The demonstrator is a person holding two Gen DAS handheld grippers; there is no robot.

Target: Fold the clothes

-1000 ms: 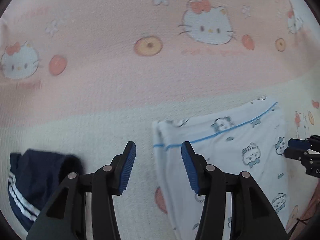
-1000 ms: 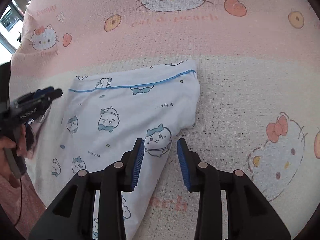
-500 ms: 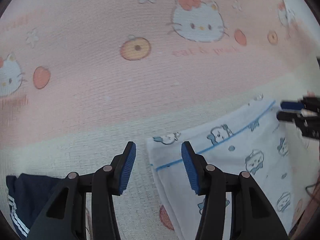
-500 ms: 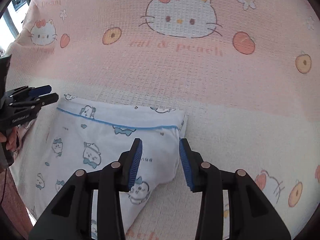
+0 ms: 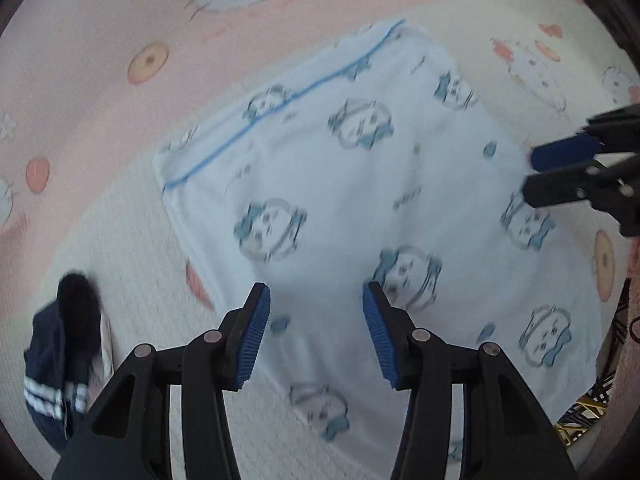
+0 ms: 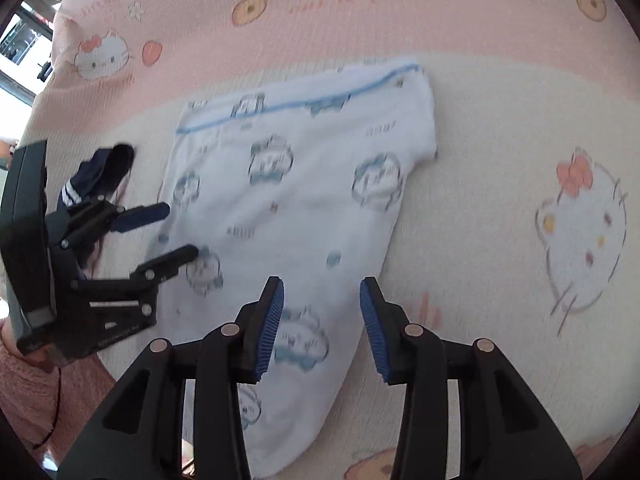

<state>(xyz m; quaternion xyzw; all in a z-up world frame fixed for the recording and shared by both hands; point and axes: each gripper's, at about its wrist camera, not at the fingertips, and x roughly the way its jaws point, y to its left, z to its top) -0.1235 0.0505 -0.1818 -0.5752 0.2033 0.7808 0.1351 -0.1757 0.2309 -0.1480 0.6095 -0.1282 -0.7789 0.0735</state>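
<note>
Since a second ago, I had moved both tools over the white printed garment (image 5: 360, 184). It lay flat on the pink cartoon blanket (image 6: 500, 184). My left hand-held gripper (image 5: 316, 320) hung above it, jaws apart and empty. My right hand-held gripper (image 6: 321, 320) was opening over its right edge, gripping nothing.

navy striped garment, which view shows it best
The right wrist view: the navy striped garment lies unclipped left of the white printed garment, though the left gripper overlaps its lower part. The left wrist view crops and blurs it at the frame edge.
</note>
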